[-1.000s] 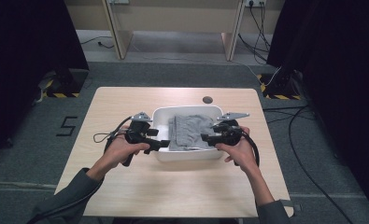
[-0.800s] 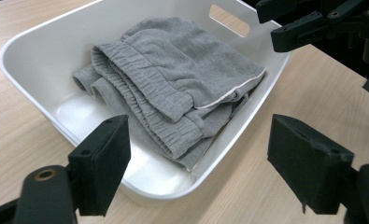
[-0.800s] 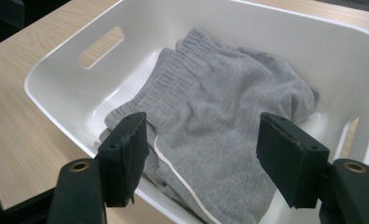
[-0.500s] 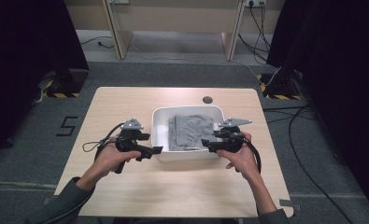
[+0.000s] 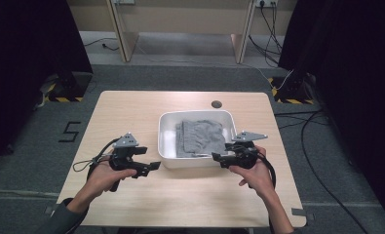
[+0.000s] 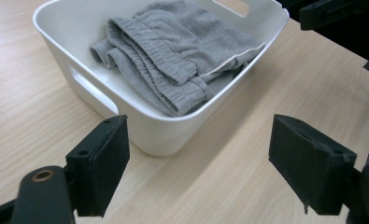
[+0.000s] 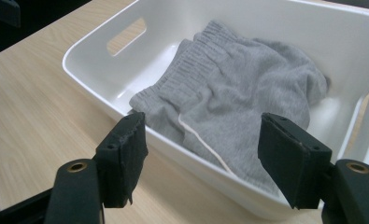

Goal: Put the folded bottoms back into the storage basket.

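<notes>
Both grippers had drawn back from the tub since the earlier frames, the left gripper (image 5: 153,165) farthest, out to the bare table at the tub's left-front corner. Its jaws had just been opening and stood wide with nothing between them. We noted the right gripper (image 5: 216,157) just beside the tub's near-right corner, jaws spread and released, nothing pinched.

Nearest us, both forearms came in low from the table's front edge (image 5: 180,222), hands wrapped round the handles, jaws pointing inward toward each other and roughly level.

Next out: white tub (image 5: 166,127) at mid-table, with the folded grey garment (image 5: 202,136) lying inside. In the right gripper view one fold, with its pale seam, lay up against the near rim (image 7: 182,140).

Beyond the tub, a small dark disc (image 5: 216,104) sat near the table's far edge.

Risks as we judged them: the tub looked light, so a jaw catching its rim on re-entry could slide or tip it. A grab at the top layer alone would probably undo the fold and drag cloth over the wall.
</notes>
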Available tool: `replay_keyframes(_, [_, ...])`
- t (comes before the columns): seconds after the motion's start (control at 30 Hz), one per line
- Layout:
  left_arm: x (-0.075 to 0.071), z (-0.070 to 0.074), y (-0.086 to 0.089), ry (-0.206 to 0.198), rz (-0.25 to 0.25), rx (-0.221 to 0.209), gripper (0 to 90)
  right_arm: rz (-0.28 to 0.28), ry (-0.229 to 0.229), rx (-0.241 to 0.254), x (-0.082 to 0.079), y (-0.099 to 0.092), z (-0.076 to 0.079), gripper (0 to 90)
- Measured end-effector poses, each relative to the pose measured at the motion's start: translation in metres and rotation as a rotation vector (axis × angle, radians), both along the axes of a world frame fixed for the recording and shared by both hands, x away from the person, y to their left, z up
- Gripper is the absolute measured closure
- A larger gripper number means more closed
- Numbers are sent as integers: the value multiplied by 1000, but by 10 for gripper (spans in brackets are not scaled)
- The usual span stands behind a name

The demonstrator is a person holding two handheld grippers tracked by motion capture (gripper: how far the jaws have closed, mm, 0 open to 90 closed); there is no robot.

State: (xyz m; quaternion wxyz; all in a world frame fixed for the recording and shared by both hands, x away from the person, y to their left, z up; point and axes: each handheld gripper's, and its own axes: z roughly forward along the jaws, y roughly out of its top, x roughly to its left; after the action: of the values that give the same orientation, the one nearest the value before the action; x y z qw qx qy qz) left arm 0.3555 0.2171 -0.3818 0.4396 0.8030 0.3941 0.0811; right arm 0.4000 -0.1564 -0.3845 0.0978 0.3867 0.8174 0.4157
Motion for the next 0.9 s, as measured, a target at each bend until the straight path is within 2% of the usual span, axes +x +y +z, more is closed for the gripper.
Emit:
replay_keyframes(0.2, [-13,-11,8,-2,23,-18,199,-8,-15,20,-14,-9,-2,335])
replay_keyframes(0.3, [-19,-15,10,-19,34,-21,199,-6,-18,22,-22,-13,-5,335])
replay_keyframes(0.6, [-34,-38,12,-32,16,-16,170,-3,-61,21,-43,-18,-13,326])
replay_keyframes(0.8, [-42,-55,12,-25,3,-35,159,-15,-75,14,-57,-20,-29,307])
replay_keyframes(0.9, [-44,-62,14,-24,14,-42,154,-29,-74,37,-61,-22,-35,292])
